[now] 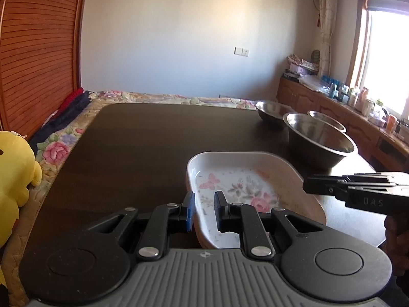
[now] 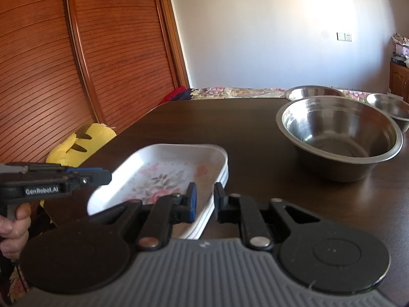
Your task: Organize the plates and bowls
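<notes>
My left tool [image 1: 204, 211] and right tool [image 2: 204, 202] each straddle an opposite rim of the white rectangular floral plates [image 1: 242, 186], fingers apart on either side of the rim, not yet clamped. The stack sits on the dark wooden table [image 1: 140, 140], directly ahead. I'd close both evenly, lift level, avoiding the large steel bowl [image 2: 337, 135] beyond my right tool
</notes>
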`<state>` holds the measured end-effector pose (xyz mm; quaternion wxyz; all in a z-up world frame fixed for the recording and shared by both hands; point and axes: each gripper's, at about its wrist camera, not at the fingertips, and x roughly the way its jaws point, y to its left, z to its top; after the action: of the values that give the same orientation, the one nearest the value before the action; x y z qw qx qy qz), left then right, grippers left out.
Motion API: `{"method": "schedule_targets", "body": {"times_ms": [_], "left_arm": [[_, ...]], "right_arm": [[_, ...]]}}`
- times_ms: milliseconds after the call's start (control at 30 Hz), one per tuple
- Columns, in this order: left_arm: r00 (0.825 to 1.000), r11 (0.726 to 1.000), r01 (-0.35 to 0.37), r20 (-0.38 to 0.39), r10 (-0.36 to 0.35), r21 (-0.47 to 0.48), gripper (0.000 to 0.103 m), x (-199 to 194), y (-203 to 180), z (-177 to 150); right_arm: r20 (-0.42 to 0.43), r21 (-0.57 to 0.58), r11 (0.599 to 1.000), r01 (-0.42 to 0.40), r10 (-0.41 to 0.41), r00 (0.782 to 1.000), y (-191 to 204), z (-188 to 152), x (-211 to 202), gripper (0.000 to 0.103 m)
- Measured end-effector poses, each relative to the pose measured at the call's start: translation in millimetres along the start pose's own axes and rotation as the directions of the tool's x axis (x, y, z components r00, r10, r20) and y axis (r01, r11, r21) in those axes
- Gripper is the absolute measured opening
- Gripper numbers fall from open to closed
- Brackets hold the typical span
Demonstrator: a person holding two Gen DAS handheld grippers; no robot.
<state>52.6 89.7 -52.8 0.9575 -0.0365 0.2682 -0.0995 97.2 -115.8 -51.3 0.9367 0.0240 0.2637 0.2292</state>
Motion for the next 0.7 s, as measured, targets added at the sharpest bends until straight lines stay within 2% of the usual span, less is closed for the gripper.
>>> {"method": "schedule_targets", "body": {"times_ms": [200, 467, 700], "left_arm": [[1.000, 1.000, -0.007, 0.005, 0.007, 0.002, 0.019, -0.6, -0.9, 1.6], [1.000, 1.000, 0.007, 0.010, -0.007, 0.026, 0.026, 2.9, -11.1, 5.2], [0.999, 0.998, 0.030, 0.020, -0.030, 0.047, 0.038, 16.0, -29.2, 17.9]], "right_arm": [[0.003, 0.000, 1.000, -0.010, 0.010, 1.000, 1.0, 0.9, -1.6, 0.016], [0.026, -0.001, 1.000, 0.005, -0.005, 1.000, -2.2, 2.5, -8.4, 0.016], [0.070, -0.015, 0.998, 0.056, -0.055, 0.996, -16.6, 10.7, -21.3, 0.016]]}}
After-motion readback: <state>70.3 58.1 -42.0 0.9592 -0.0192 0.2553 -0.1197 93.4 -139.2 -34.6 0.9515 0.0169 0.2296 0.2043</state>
